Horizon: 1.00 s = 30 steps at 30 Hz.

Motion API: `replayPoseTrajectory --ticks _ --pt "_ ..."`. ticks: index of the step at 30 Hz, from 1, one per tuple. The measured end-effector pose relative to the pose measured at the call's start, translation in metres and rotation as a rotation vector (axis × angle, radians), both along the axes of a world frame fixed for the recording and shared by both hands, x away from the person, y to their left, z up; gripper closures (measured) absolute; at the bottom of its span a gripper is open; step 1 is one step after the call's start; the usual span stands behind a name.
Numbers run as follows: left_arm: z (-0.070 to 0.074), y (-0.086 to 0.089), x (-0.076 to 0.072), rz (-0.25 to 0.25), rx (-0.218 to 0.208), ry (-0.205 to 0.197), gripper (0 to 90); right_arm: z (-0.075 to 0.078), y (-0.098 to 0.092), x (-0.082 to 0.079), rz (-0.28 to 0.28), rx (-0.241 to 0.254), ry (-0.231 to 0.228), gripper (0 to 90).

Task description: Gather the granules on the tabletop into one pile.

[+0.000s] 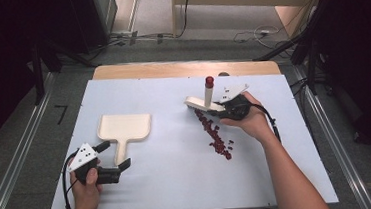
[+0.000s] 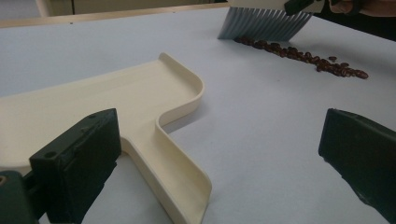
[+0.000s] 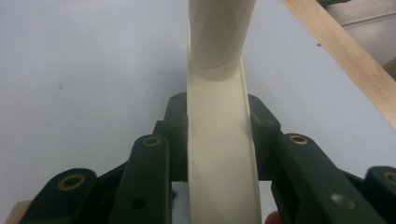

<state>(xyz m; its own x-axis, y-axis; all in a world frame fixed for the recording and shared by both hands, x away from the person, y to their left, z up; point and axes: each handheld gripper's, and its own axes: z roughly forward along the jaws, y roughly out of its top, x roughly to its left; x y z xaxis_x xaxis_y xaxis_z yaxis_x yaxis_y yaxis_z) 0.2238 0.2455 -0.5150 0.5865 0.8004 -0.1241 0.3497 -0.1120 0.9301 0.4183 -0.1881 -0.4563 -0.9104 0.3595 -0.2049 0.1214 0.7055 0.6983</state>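
A cream dustpan [image 1: 125,128] lies flat on the left of the pale sheet, with its handle pointing toward the person. My left gripper [image 1: 114,156] stands open around the end of that handle; in the left gripper view the handle [image 2: 173,168] runs between the wide-apart jaws, closer to the left one. My right gripper [image 1: 225,109] is shut on a cream brush [image 1: 198,103] with a red-capped handle [image 1: 209,82]. The brush's back [image 3: 219,158] is clamped between the jaws. Its bristles [image 2: 264,23] rest at the far end of a line of dark red-brown beans [image 1: 216,136].
A wooden table edge [image 1: 185,67] runs along the far side of the pale sheet [image 1: 169,181]. Metal rails [image 1: 15,163] flank the table. Cables [image 1: 255,34] lie on the floor beyond it.
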Motion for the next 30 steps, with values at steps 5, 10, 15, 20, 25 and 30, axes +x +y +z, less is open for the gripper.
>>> replayPoseTrajectory --ticks 5,10,15,20,25,30 --pt "0.000 0.000 0.000 -0.001 0.004 0.001 0.0 -0.002 -0.010 -0.015 0.036 0.009 0.007 65.4" --pt "0.000 0.000 0.000 0.000 0.007 0.000 0.0 -0.004 -0.019 -0.028 0.053 0.021 0.005 65.4" --pt "0.000 0.000 0.000 -0.001 0.007 0.000 0.0 -0.004 -0.026 -0.039 0.081 0.022 0.003 65.5" --pt "0.000 0.000 0.000 0.000 0.008 0.000 0.0 -0.002 -0.029 -0.049 0.095 0.011 0.007 65.5" --pt "0.000 -0.001 0.000 -0.001 0.007 -0.001 0.0 0.000 -0.030 -0.056 0.077 0.004 -0.001 65.4" --pt "0.000 -0.001 0.000 0.000 0.007 0.000 0.0 0.013 -0.024 -0.061 -0.003 0.050 0.001 65.4"
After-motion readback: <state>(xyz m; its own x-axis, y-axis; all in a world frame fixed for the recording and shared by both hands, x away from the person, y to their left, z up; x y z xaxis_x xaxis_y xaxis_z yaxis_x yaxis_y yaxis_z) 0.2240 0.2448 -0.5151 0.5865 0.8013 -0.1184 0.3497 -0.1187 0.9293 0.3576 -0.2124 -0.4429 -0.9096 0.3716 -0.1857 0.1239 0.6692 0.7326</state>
